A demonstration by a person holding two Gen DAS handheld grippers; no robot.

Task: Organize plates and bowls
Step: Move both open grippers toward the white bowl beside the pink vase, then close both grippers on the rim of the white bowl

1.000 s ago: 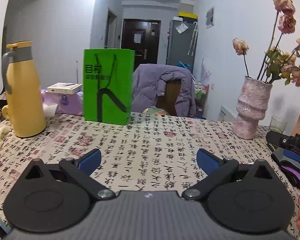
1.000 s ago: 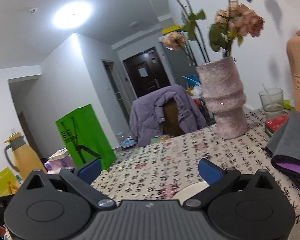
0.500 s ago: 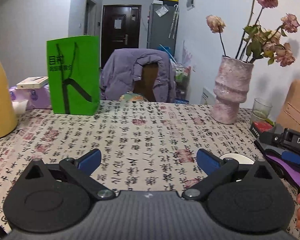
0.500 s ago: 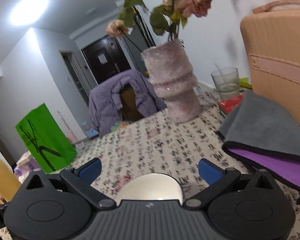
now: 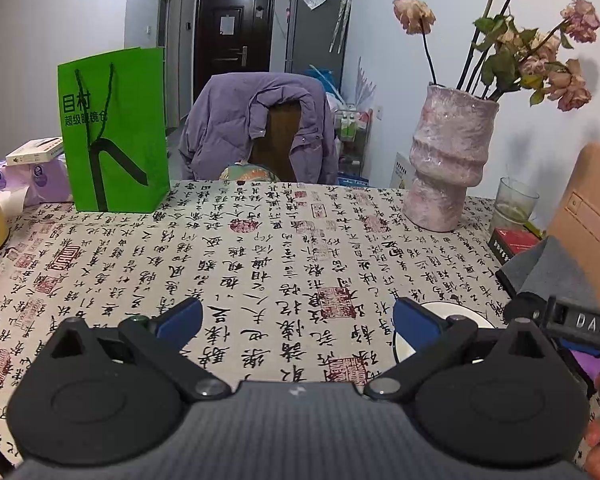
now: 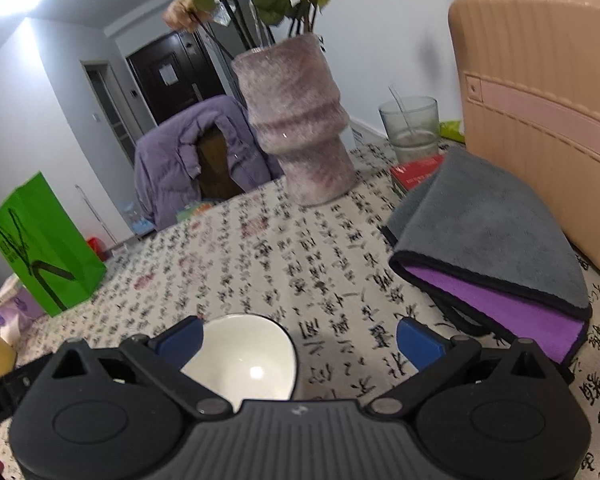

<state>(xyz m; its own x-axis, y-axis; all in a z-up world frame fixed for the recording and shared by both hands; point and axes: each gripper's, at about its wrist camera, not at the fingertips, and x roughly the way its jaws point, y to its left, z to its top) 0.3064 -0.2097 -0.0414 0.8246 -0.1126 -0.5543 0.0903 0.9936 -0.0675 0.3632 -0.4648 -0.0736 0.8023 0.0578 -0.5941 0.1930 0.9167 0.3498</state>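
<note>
Left gripper (image 5: 296,318): fingers spread wide, nothing between them, only tablecloth (image 5: 260,248). Well ahead of its left finger (image 5: 180,316) stands a green bag (image 5: 114,132). Just behind its right finger tip lies a white bowl (image 5: 460,314), partly hidden; beyond that, a vase (image 5: 446,160).

Right gripper (image 6: 298,338): fingers also apart, holding nothing. The bowl (image 6: 246,356) sits on the cloth between them, up against the left finger (image 6: 182,338) and clear of the right one. Whether finger and rim touch cannot be told. Ahead of the right finger: a folded grey and purple towel (image 6: 492,236), a glass (image 6: 410,128) and a case (image 6: 540,92).
</note>
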